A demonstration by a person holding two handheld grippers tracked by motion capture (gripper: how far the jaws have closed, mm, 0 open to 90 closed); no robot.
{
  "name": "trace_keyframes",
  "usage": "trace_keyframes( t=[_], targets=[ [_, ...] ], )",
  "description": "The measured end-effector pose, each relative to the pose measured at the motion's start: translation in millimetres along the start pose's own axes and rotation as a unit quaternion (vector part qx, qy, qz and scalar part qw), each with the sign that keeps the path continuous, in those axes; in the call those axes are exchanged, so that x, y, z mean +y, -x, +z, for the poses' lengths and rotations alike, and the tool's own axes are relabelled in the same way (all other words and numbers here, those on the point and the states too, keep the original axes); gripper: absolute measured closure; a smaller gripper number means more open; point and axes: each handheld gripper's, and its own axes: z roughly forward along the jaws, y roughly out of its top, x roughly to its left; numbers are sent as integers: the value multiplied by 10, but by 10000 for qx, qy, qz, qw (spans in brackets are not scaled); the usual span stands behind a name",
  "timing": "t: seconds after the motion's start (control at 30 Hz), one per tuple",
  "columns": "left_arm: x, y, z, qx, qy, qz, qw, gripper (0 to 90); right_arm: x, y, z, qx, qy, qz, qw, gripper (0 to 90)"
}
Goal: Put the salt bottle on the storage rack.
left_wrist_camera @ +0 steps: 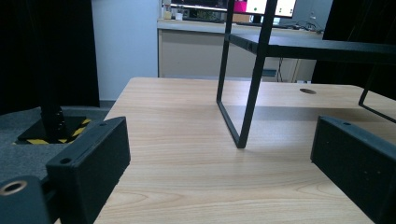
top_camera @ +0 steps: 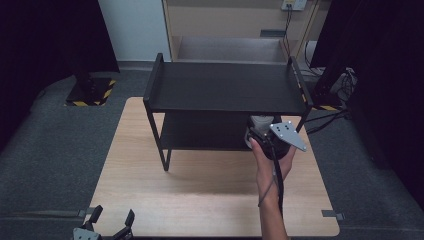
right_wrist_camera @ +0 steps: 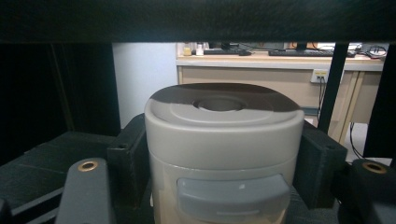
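right gripper view: the right gripper (right_wrist_camera: 224,163) is clamped on an upright grey container (right_wrist_camera: 224,144) under the black shelf's (top_camera: 227,87) top board, lower tier dead ahead at twelve o'clock; left gripper (top_camera: 107,225) gapes idle, well apart.

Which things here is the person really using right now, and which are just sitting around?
In use:
- right gripper, jaws closed on the grey container
- black shelf rack, the container is under its top shelf
- wooden table

Just there:
- left gripper, jaws open, holding nothing
- yellow-and-black striped stand base on the floor
- cabinet behind
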Motion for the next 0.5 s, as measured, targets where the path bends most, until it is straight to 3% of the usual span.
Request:
trace_keyframes(
  t=[0.4,0.5],
  targets=[
    [1,-9,-2,4,14,-12,10000,37,-19,9,174,-124,-107,70,9998,318],
    [-1,-9,-3,6,9,-23,10000,37,-49,-15,172,-140,-71,-10,9999,318]
  ],
)
